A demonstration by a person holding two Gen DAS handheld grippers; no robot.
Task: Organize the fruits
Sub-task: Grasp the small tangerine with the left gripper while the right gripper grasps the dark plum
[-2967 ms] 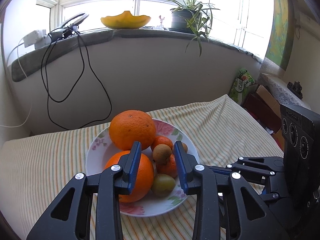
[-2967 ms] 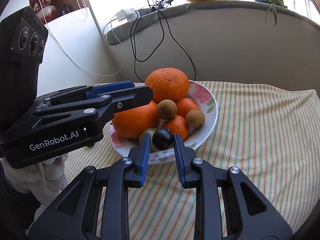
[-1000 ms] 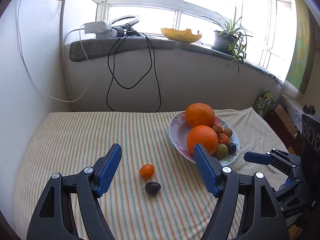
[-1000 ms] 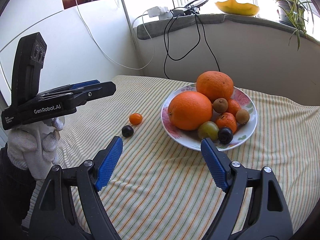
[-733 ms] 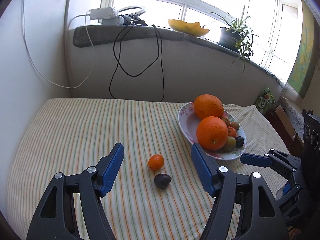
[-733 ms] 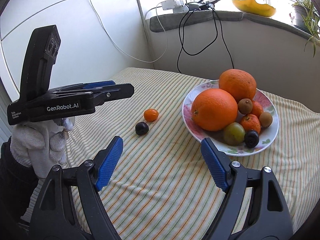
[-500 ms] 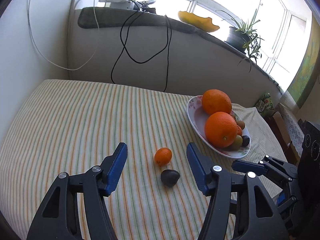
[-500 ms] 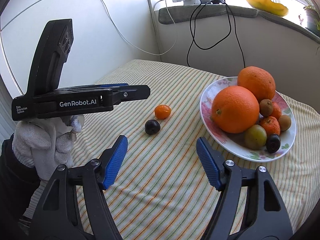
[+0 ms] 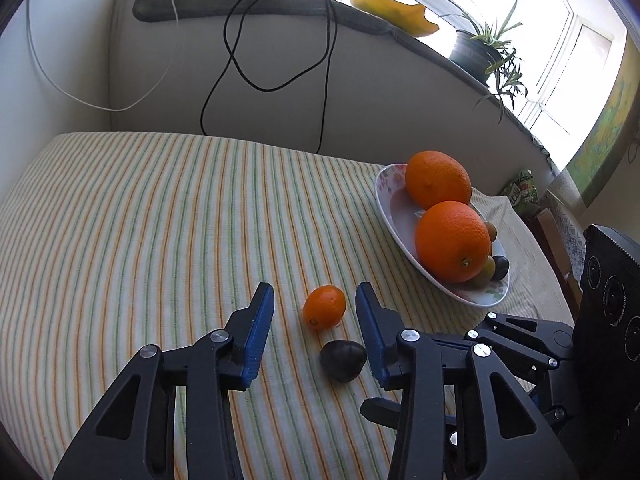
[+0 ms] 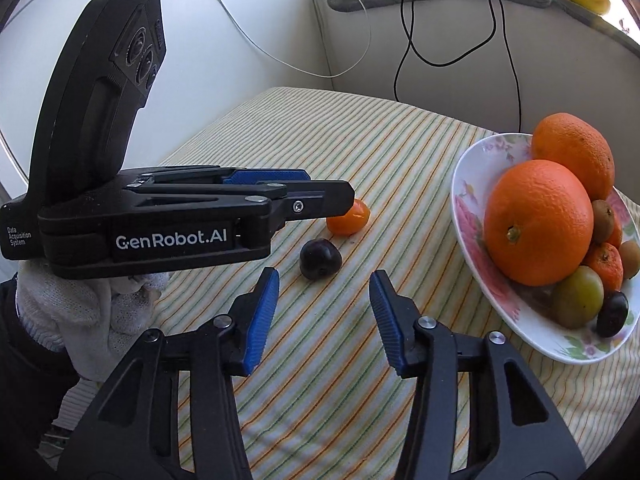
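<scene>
Tangerine [image 9: 324,307] between spread left gripper [image 9: 315,312] fingers (untouched), plum [image 9: 343,360] beside

A wide stretch of bare striped desk [image 9: 140,216] is left free from 9 to 12 o'clock of the left claw [image 9: 315,312]. The gap between its spread jaws is partly taken up by the small orange [image 9: 324,307], with the dark plum [image 9: 343,360] lying just beside it at 5 o'clock. At 2 o'clock the way is barred by the fruit plate [image 9: 390,208], piled with two large oranges. The right claw [image 10: 324,300] is crowded at 10 o'clock by the left claw's body, while bare cloth is seen between its jaws.
</scene>
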